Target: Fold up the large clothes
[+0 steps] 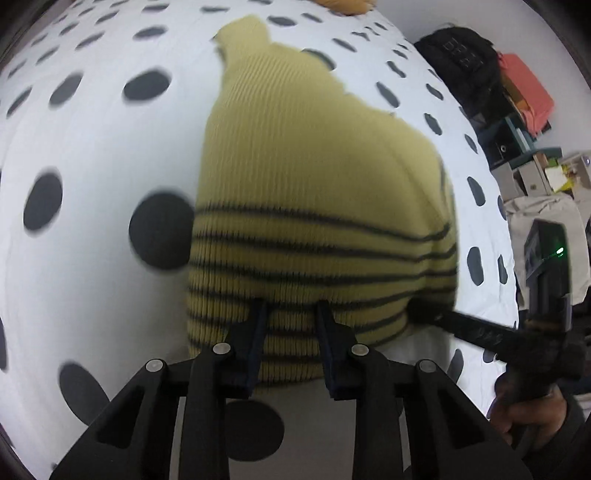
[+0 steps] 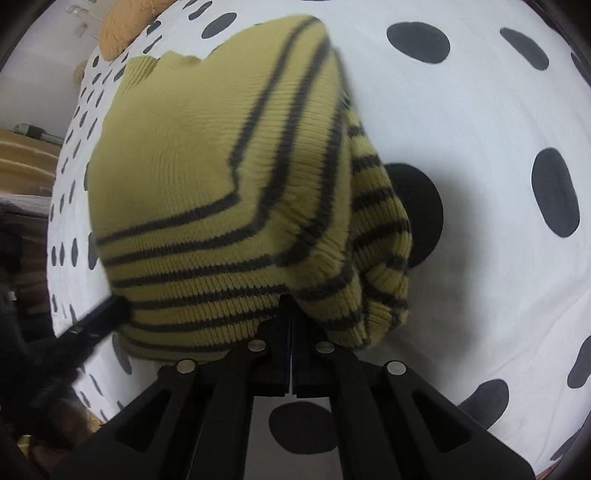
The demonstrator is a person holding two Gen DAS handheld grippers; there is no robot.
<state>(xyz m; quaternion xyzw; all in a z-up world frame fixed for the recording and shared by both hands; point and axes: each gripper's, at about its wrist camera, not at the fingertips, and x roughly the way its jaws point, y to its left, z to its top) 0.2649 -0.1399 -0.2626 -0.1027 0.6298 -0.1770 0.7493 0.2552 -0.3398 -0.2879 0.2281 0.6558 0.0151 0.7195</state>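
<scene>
We see a white bed cover [image 1: 110, 155] scattered with dark grey spots, spread smooth beneath everything. At its far end lies an orange-tan cushion [image 2: 122, 29], only partly in view. Off the bed's edge in the left wrist view we make out a black bag [image 1: 461, 62] with pale lettering too blurred to read, a coral-red box [image 1: 528, 92] just beside it, and a teal shelf unit [image 1: 517, 140] below them, crowded with small cartons. A crumpled pale cloth [image 1: 543, 214] lies near the shelf.
</scene>
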